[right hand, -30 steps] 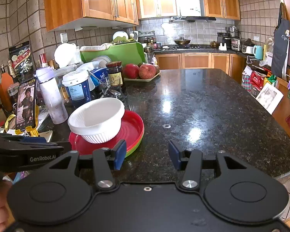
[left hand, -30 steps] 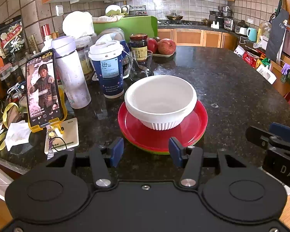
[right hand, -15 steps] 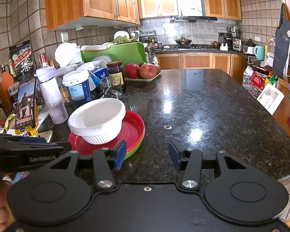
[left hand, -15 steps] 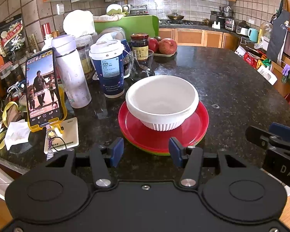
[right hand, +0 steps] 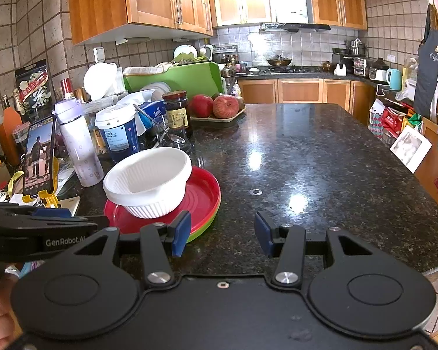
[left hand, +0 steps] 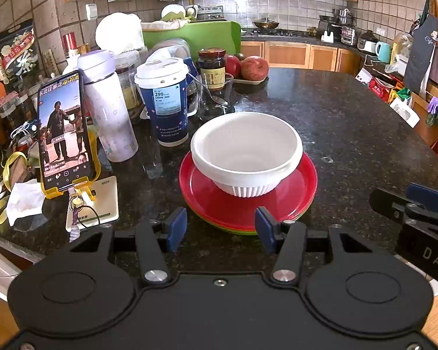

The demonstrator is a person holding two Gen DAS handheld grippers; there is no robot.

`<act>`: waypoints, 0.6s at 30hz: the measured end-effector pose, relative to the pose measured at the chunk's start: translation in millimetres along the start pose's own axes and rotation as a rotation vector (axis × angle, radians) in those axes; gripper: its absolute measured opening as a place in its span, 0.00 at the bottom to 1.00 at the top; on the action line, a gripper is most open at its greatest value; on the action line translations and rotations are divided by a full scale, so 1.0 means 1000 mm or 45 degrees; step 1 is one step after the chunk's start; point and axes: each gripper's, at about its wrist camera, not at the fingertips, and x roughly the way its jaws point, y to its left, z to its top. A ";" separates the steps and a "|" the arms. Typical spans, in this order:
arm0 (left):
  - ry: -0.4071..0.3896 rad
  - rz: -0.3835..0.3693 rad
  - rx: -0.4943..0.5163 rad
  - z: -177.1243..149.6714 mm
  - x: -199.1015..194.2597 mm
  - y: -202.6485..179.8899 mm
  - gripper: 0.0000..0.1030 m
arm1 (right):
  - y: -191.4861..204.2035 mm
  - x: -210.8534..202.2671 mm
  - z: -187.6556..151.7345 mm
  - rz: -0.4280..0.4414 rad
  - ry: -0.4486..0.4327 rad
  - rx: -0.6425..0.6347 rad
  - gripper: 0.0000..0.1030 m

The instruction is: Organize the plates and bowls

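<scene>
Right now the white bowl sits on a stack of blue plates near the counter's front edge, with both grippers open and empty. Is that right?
Not quite: the plates under the white bowl are red on top with green beneath, not blue, as the left wrist view shows. The rest holds: the stack sits near the counter's front edge, and the left gripper and right gripper are open and empty.

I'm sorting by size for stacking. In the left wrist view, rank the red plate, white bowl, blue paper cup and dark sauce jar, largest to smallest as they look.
1. red plate
2. white bowl
3. blue paper cup
4. dark sauce jar

The jar stands farther from the camera, so it may look smaller than it really is.
</scene>
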 end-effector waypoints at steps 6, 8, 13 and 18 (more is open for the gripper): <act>0.007 -0.001 0.004 0.000 0.002 0.000 0.57 | 0.000 0.002 0.000 0.004 0.010 -0.006 0.49; 0.010 0.000 0.005 0.000 0.002 0.000 0.57 | -0.001 0.003 0.000 0.007 0.014 -0.006 0.49; 0.015 -0.001 0.004 -0.001 0.003 0.000 0.57 | -0.001 0.003 0.001 0.007 0.017 -0.009 0.49; 0.014 -0.002 0.004 -0.001 0.003 0.000 0.57 | 0.000 0.003 0.001 0.006 0.016 -0.008 0.49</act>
